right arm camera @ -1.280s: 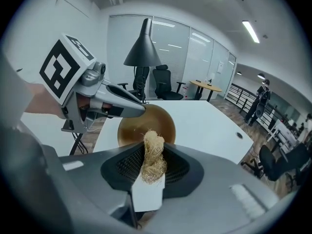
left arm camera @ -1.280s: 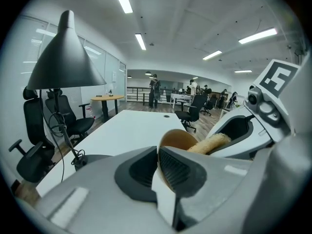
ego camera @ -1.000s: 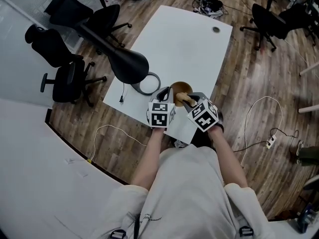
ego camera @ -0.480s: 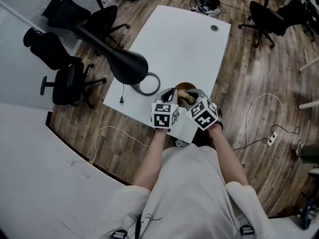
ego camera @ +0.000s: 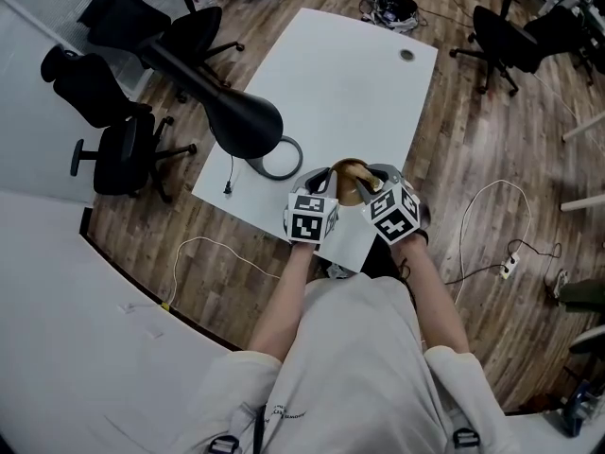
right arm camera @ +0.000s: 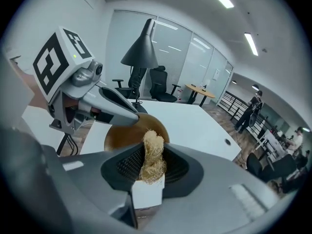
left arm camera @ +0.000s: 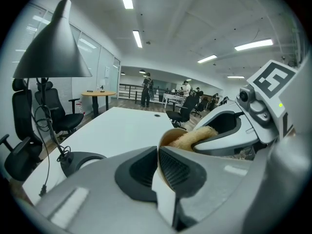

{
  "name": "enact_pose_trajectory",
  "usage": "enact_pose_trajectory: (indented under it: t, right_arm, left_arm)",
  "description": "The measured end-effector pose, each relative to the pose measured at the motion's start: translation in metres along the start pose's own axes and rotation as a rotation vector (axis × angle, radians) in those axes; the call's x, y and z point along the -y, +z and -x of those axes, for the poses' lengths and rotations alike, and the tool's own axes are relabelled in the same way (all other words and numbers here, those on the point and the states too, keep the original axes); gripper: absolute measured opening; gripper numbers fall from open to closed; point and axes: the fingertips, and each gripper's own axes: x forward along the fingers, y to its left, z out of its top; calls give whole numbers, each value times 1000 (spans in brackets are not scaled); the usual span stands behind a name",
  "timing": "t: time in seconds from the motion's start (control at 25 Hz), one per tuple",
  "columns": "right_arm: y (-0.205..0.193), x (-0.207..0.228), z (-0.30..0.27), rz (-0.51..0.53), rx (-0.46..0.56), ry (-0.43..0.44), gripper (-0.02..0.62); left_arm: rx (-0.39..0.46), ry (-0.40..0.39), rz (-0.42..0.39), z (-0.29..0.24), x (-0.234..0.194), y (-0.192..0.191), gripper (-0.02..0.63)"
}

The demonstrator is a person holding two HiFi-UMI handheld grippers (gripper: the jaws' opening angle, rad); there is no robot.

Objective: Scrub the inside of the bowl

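White table point(ego camera: 350, 74), wooden bowl point(right arm camera: 121, 136), fibrous scrubber point(right arm camera: 152, 156)

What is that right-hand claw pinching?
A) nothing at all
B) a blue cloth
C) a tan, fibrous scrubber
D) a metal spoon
C: in the right gripper view, the right gripper has its jaws closed on a tan fibrous scrubber, held just above the brown bowl.

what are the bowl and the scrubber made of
The bowl looks like wood or bamboo: an even matte brown with a thin rim, though plastic is possible. The scrubber is pale straw-coloured tangled fibre, probably dried loofah or a similar plant fibre.
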Motion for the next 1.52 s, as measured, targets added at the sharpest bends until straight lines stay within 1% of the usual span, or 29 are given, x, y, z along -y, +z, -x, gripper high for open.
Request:
enact_pose_trajectory:
  t: [0.24, 0.36, 0.48, 0.6, 0.8, 0.92, 1.04, 1.16, 1.2, 1.24, 1.28, 1.36, 1.44, 1.52]
  right_arm:
    - [-8, -20, -5, 1, -30, 41, 119]
    - [-3, -38, -8, -3, -27, 82, 118]
    - [3, -52, -11, 13, -22, 106, 118]
    - [8, -53, -12, 3, -5, 111, 118]
    - [10, -36, -8, -37, 34, 75, 119]
    - [7, -20, -2, -45, 38, 38, 120]
    - [0, -6, 7, -66, 41, 3, 120]
    - [-9, 11, 24, -133, 72, -29, 121]
    - [-12, 18, 29, -160, 84, -37, 121]
    - [-14, 26, 34, -190, 98, -39, 120]
    - [-14, 34, 38, -225, 121, -34, 121]
    - [-6, 49, 46, -294, 184, -16, 120]
    - [12, 59, 52, -329, 246, 3, 119]
    - [32, 59, 56, -340, 291, 43, 120]
  left_arm:
    - [8, 19, -1, 2, -13, 2, 17]
    - [12, 24, 21, 4, -18, 1, 18]
    - [11, 20, 33, 4, -14, 0, 18]
    - [12, 3, 36, 3, -7, -1, 20]
    - [-4, -22, 27, 1, 3, -7, 18]
    - [-21, -21, -17, -2, 10, -11, 15]
    - [-33, 14, -55, -7, 2, -15, 15]
    - [-63, 68, -52, -11, -22, -21, 15]
    - [-62, 87, -82, -12, -29, -20, 15]
    - [-55, 106, -143, -11, -32, -15, 15]
    - [-47, 121, -231, -10, -31, -9, 15]
    - [-25, 139, -458, -7, -14, 4, 15]
    - [7, 141, -682, -5, 10, 12, 15]
    - [47, 137, -847, -3, 35, 16, 15]
